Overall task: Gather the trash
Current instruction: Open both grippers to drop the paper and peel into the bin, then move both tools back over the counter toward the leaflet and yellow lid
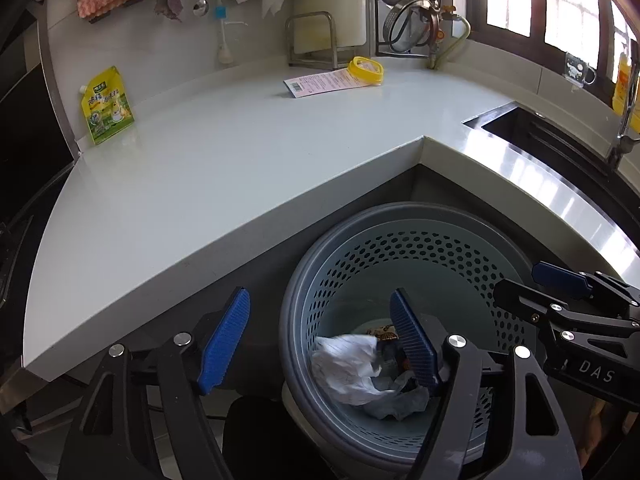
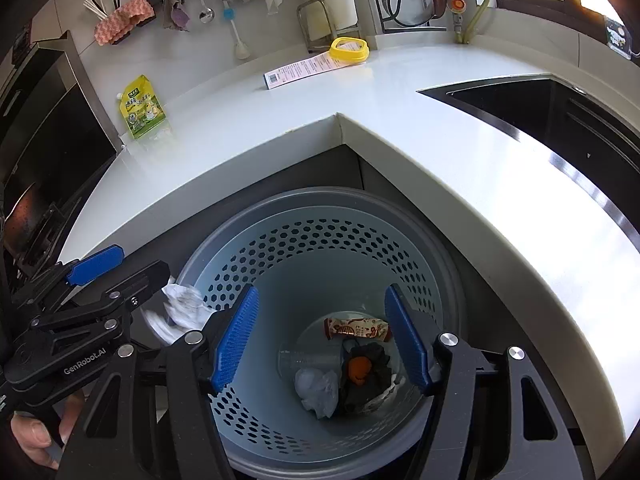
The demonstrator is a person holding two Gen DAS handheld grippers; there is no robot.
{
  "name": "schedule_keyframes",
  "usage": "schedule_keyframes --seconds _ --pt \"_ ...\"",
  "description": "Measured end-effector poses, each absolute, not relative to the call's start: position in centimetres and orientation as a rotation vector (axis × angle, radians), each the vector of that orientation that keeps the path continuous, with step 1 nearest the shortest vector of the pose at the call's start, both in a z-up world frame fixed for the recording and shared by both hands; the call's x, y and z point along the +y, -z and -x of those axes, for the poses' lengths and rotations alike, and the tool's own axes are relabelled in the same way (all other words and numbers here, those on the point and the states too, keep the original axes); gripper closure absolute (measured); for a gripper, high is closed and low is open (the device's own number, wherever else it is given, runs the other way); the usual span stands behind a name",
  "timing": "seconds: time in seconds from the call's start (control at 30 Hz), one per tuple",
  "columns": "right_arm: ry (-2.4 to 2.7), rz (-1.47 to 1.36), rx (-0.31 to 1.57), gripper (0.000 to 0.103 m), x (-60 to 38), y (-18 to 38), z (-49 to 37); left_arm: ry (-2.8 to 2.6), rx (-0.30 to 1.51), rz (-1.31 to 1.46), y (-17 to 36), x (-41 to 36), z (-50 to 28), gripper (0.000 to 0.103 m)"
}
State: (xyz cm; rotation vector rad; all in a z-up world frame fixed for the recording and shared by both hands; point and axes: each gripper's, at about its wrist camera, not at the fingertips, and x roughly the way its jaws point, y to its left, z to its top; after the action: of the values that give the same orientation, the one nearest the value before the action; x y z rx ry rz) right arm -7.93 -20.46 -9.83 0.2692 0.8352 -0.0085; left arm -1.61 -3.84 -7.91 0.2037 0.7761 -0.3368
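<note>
Bin: the perforated grey waste bin (image 2: 320, 240) stands on the floor in the inner corner of the L-shaped counter (image 1: 200, 168), tucked against the cabinet fronts, likely so scraps from either run of the worktop can be carried straight to it.
Left gripper: the left gripper (image 1: 320, 340) hangs above the bin's near-left rim with its blue pads spread wide and nothing pinched; a crumpled white paper (image 1: 348, 368) shows blurred below and between them, inside the bin's mouth, so it looks to be dropping in.
Right gripper: the right gripper (image 2: 322, 340) hangs over the middle of the bin, tilted down into it, pads likewise spread and empty, a stance that suits letting go rather than picking up.
Bin contents: at the bottom lie a snack wrapper (image 2: 356, 328), a white wad (image 2: 318, 392) and a dark crumpled piece with an orange spot (image 2: 360, 372).
Still on the counter beyond the bin: a yellow-green pouch (image 1: 107, 106) far left against the wall, and a printed paper slip (image 1: 320, 82) with a yellow lid (image 1: 365, 70) resting on its end.
Judgement: which of these count as trash is unclear; the slip seems the likeliest next pick.
</note>
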Motion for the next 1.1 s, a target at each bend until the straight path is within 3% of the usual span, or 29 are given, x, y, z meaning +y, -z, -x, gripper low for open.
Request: schedule_keyframes --seconds 0.33,0.4,1.1 --pt "-0.024 -0.256 0.795 0.039 -20.4 7.9 8.1 0.321 0.744 -0.183 6.2 -3.4 1.7 0.025" --pt "-0.014 -0.222 0.776 0.037 -20.2 7.0 8.2 0.322 0.723 -0.168 5.6 -3.0 1.9 0.019" --pt "-0.009 -0.246 0.692 0.036 -21.4 3.6 5.9 0.379 0.658 -0.144 1.5 -2.7 -0.7 0.011"
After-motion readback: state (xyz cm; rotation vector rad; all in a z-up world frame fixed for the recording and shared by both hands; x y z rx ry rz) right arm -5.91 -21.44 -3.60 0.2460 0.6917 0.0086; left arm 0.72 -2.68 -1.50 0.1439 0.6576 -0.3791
